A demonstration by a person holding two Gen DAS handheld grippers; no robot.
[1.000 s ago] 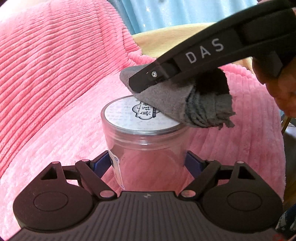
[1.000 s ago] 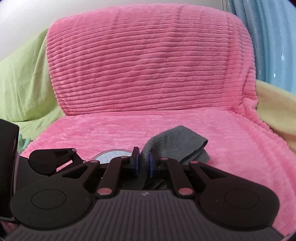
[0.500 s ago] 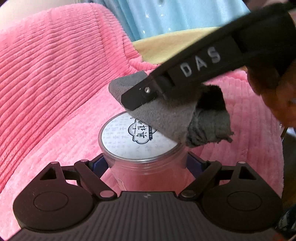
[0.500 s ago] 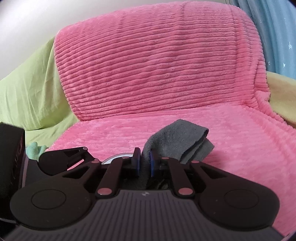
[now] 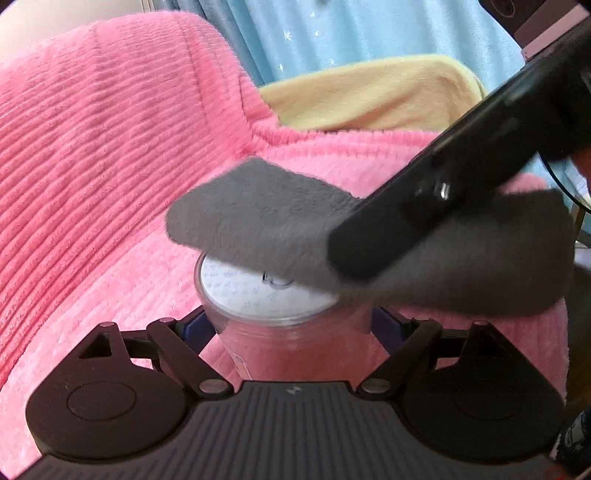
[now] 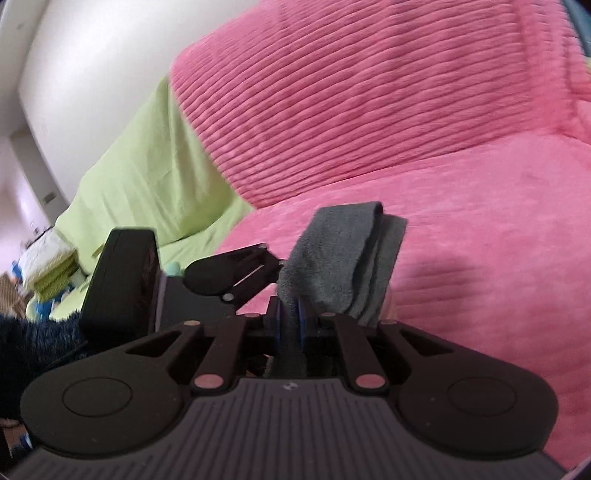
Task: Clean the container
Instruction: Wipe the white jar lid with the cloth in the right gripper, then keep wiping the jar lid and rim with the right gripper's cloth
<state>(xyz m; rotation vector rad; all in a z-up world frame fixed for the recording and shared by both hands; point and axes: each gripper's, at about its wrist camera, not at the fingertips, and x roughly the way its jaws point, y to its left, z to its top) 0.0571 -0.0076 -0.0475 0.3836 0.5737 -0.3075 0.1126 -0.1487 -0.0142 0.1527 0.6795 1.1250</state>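
Note:
A clear plastic container [image 5: 291,332] with a white printed lid [image 5: 240,286] stands between the fingers of my left gripper [image 5: 291,325], which is shut on its sides. A folded grey cloth [image 5: 266,218] lies across the far and right part of the lid. My right gripper [image 5: 373,254] reaches in from the upper right, shut on that cloth. In the right wrist view the cloth [image 6: 343,258] sticks up from the closed pads of the right gripper [image 6: 290,325], and the left gripper's body [image 6: 229,273] shows just behind and left. The container is hidden there.
A pink ribbed blanket [image 5: 92,166] covers the sofa seat and back. A yellow cover [image 5: 369,96] and blue curtain [image 5: 351,33] lie behind; a green cover [image 6: 147,177] lies to the left. A dark fuzzy sleeve [image 6: 33,354] shows at the lower left.
The cloth has swept leftward over the lid and now covers more of it. Both views have tilted and moved in closer; the container stays gripped.

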